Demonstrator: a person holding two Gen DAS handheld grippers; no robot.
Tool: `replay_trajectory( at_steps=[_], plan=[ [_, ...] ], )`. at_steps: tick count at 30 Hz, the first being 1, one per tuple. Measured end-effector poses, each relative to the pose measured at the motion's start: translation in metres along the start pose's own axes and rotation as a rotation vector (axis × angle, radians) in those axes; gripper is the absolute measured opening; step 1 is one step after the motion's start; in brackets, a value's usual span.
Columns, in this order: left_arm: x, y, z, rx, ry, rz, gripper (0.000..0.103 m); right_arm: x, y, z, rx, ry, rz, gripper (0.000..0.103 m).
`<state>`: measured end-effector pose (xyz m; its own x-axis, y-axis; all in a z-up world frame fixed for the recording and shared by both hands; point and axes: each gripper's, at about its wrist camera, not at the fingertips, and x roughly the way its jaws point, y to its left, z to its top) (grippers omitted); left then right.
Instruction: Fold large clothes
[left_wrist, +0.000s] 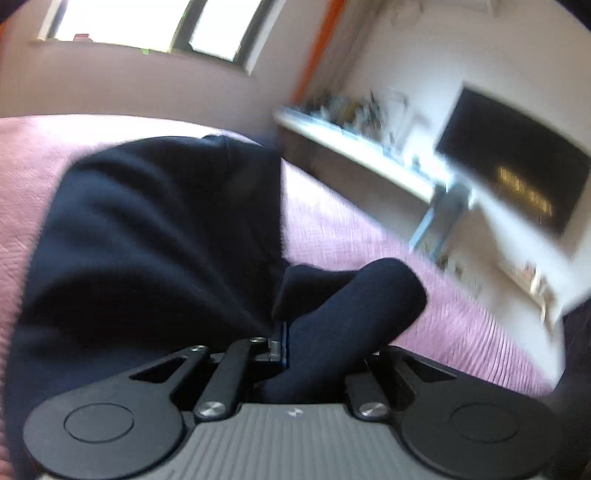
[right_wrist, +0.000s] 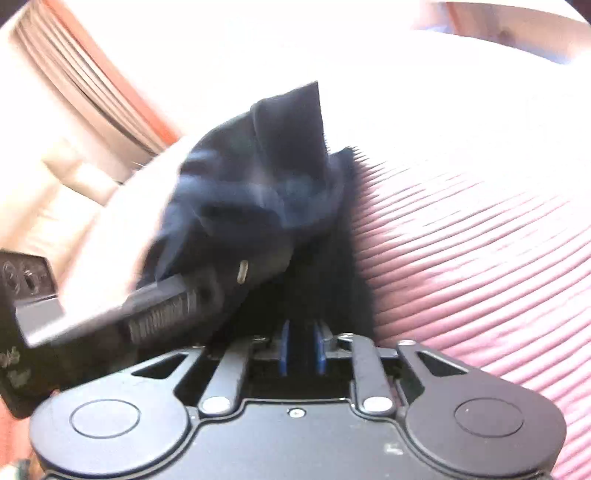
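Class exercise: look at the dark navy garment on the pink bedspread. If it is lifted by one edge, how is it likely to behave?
The dark navy garment will probably hang limp: it bunches in soft folds around the left gripper. It looks fairly thick, so likely weighty and apt to sag. In the right gripper a fold sits between the blue pads; the ribbed pink bedspread may drag on it.

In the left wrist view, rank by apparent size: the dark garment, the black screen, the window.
1. dark garment, though nearness to the camera inflates it
2. black screen and window: look alike, and the window is cut off, so unranked.
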<state>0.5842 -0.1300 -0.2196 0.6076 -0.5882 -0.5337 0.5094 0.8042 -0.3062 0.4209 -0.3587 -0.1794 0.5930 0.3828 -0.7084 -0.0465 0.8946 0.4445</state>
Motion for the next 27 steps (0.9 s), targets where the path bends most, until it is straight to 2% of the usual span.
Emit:
replay_trajectory(
  at_steps=[2, 3, 5, 6, 7, 9, 10, 11, 12, 13, 15, 18, 21, 23, 25, 27],
  plan=[
    [0.019, -0.02, -0.011, 0.105, 0.036, 0.055, 0.012, -0.006, -0.018, 0.01, -0.04, -0.018, -0.076, 0.023],
    [0.031, -0.017, -0.009, 0.127, 0.047, 0.101, 0.013, -0.008, -0.024, 0.018, -0.057, -0.034, -0.104, 0.023],
    [0.032, -0.023, -0.011, 0.149, 0.032, 0.139, 0.015, -0.011, -0.028, 0.037, -0.098, -0.067, -0.13, 0.023],
    [0.028, -0.028, -0.012, 0.167, 0.028, 0.148, 0.026, -0.012, -0.026, 0.05, -0.126, -0.088, -0.131, 0.023],
    [0.022, -0.033, -0.015, 0.188, 0.028, 0.134, 0.042, -0.012, -0.021, 0.063, -0.152, -0.108, -0.122, 0.023],
    [0.008, -0.044, -0.021, 0.227, 0.048, 0.064, 0.058, -0.01, -0.007, 0.087, -0.212, -0.132, -0.066, 0.025],
    [0.0, -0.053, -0.027, 0.261, 0.084, 0.03, 0.057, -0.01, 0.003, 0.099, -0.244, -0.141, -0.025, 0.025],
    [-0.008, -0.059, -0.032, 0.296, 0.117, 0.013, 0.053, -0.008, 0.012, 0.107, -0.272, -0.144, 0.009, 0.028],
    [-0.021, -0.062, -0.035, 0.326, 0.124, 0.023, 0.04, -0.005, 0.02, 0.118, -0.314, -0.147, 0.039, 0.039],
    [-0.035, -0.061, -0.034, 0.329, 0.114, 0.033, 0.037, -0.003, 0.027, 0.123, -0.348, -0.149, 0.055, 0.043],
    [-0.065, -0.048, -0.022, 0.256, 0.073, 0.021, 0.037, 0.007, 0.035, 0.142, -0.38, -0.143, 0.092, 0.045],
    [-0.095, -0.014, 0.002, 0.115, -0.03, 0.059, 0.039, 0.017, 0.043, 0.149, -0.393, -0.108, 0.151, 0.047],
    [-0.081, 0.022, 0.014, 0.017, -0.045, 0.112, 0.04, 0.044, 0.058, 0.154, -0.395, -0.028, 0.225, 0.048],
    [-0.067, 0.048, 0.01, -0.062, -0.025, 0.074, 0.038, 0.063, 0.069, 0.157, -0.393, 0.037, 0.266, 0.047],
    [-0.066, 0.058, 0.003, -0.079, -0.037, 0.054, 0.036, 0.102, 0.074, 0.174, -0.382, 0.076, 0.23, 0.035],
    [-0.069, 0.061, -0.001, -0.079, -0.051, 0.06, 0.036, 0.131, 0.062, 0.184, -0.283, 0.108, 0.186, 0.005]
  ],
)
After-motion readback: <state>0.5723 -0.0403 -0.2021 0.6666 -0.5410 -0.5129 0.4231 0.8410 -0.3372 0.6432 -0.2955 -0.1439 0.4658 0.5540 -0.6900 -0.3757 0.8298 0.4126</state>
